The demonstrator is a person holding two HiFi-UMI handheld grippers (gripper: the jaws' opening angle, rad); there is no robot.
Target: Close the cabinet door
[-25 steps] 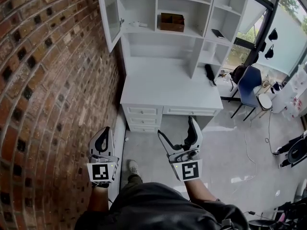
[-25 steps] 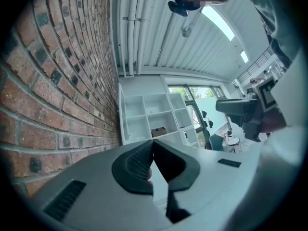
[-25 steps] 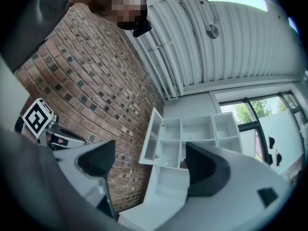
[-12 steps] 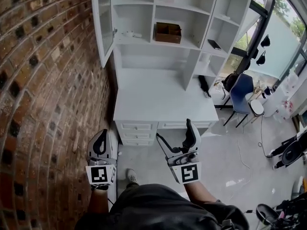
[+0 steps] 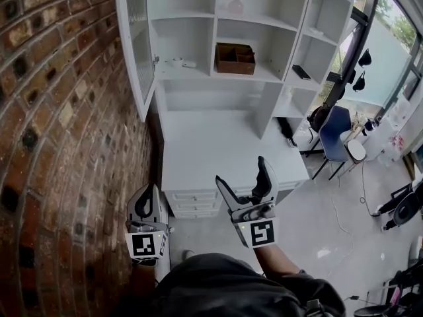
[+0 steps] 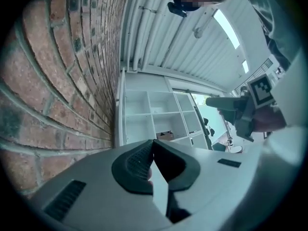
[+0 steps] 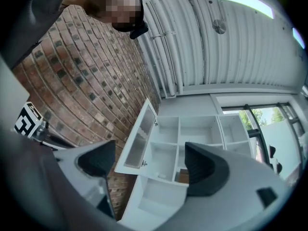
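Above desk (image 5: 218, 144), one cabinet door (image 5: 135, 39)

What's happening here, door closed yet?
Not yet. A person stands facing a white desk beside a brick wall, one gripper in each hand. The cabinet door at the shelf unit's upper left hangs wide open toward the wall. Neither gripper touches it: both are held low, short of the desk. The left gripper has its jaws together and empty; the right gripper has its jaws apart and empty.
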